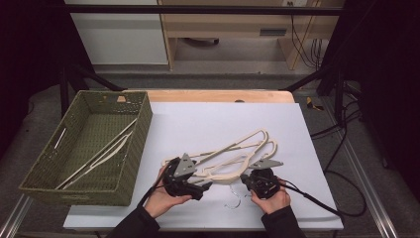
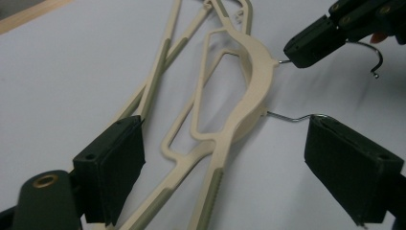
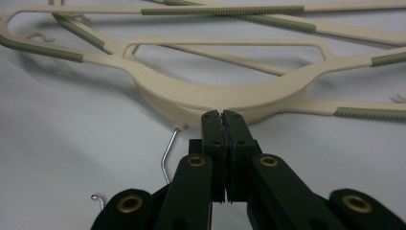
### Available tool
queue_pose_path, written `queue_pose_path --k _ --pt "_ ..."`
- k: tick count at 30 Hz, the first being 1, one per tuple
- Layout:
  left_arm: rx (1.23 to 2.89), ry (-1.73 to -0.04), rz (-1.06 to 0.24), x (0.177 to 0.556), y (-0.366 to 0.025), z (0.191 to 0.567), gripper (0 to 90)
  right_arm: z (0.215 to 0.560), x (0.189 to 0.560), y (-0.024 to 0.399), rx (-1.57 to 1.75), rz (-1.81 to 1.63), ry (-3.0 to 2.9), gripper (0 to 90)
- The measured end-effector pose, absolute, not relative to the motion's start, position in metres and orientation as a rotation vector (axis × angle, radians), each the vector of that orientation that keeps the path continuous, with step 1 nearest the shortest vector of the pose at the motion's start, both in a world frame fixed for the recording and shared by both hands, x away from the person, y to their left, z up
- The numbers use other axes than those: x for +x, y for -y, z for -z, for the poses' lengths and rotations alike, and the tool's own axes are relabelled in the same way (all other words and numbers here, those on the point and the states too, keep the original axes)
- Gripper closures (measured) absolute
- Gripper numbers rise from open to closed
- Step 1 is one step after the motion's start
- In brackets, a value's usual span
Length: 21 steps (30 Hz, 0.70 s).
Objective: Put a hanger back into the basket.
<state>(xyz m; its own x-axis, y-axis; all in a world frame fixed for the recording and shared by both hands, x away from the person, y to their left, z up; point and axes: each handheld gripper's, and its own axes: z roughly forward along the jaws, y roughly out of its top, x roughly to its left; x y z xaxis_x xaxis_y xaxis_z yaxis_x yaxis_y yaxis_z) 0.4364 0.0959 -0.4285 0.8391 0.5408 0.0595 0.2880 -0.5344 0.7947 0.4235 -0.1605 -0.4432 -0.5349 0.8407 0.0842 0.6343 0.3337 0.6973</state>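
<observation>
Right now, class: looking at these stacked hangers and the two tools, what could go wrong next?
1. The right tool is shut on the top hanger's wire hook; the thin wire may slip or twist.
2. The cream hangers overlap, so lifting one could drag another.
3. The open left tool straddles two arms and may pinch both.

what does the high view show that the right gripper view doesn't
High view alone: the green woven basket at the table's left with hangers lying in it, the left gripper, and both of the person's hands. Right gripper view alone: the right gripper, jaws shut on a wire hook at the top hanger's neck. Both: the cream hangers stacked on the white table.
</observation>
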Motion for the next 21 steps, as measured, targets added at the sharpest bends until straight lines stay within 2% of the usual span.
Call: queue_pose_path --k 11,21 --pt "2.339 -0.493 -0.409 0.454 -0.041 0.441 31.7 0.429 0.422 0.159 1.293 -1.018 -2.322 89.6" --pt "2.417 -0.418 -0.442 0.463 -0.019 0.452 57.3 0.421 0.421 0.160 1.250 -1.028 -2.317 89.7"
